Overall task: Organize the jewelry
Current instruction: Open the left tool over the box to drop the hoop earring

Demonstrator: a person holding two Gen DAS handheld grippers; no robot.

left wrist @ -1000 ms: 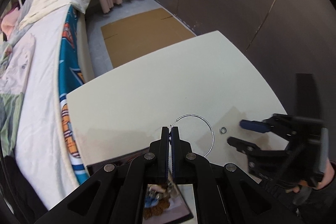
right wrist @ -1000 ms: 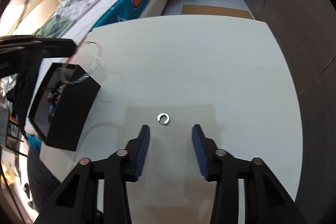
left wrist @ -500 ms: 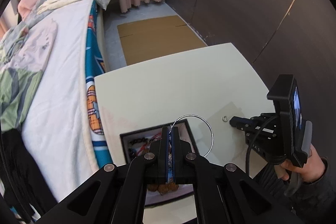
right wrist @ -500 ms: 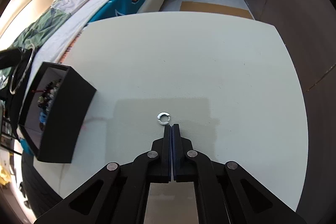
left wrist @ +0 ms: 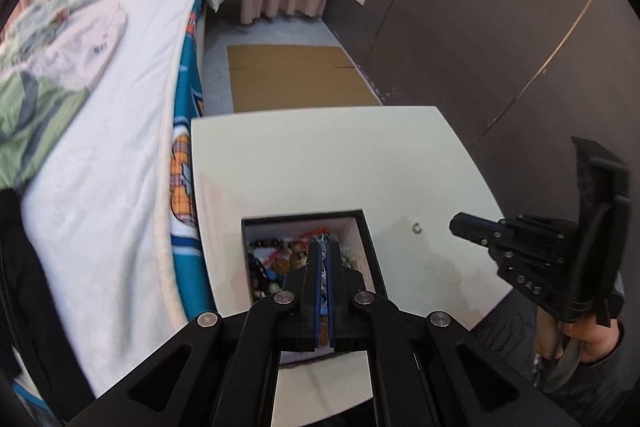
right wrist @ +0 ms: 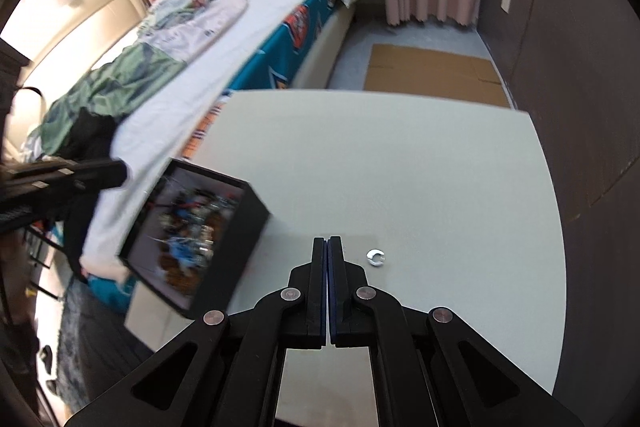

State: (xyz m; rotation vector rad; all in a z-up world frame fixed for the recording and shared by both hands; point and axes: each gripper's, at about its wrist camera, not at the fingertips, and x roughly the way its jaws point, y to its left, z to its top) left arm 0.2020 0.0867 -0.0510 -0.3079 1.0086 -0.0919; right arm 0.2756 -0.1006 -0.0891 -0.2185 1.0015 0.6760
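Observation:
A black jewelry box [left wrist: 368, 239] with beads and chains inside sits near the left edge of the white table [left wrist: 320, 163]; it also shows in the right wrist view [right wrist: 244, 223]. My left gripper [left wrist: 324, 247] is shut and empty, raised over the box. The wire hoop is not in view. A small silver ring [left wrist: 417, 227] lies on the table right of the box. My right gripper [right wrist: 328, 241] is shut and empty, just left of the ring [right wrist: 376, 258]; it appears in the left wrist view [left wrist: 460, 225].
A bed [left wrist: 112, 115] with white and teal covers runs along the table's left side. A flat cardboard sheet [left wrist: 296, 75] lies on the floor beyond the table. A dark wall [left wrist: 500, 27] stands to the right.
The wire hoop is gone from my left gripper, which has risen over the box. My right gripper closed half a second ago and has shifted left of the ring.

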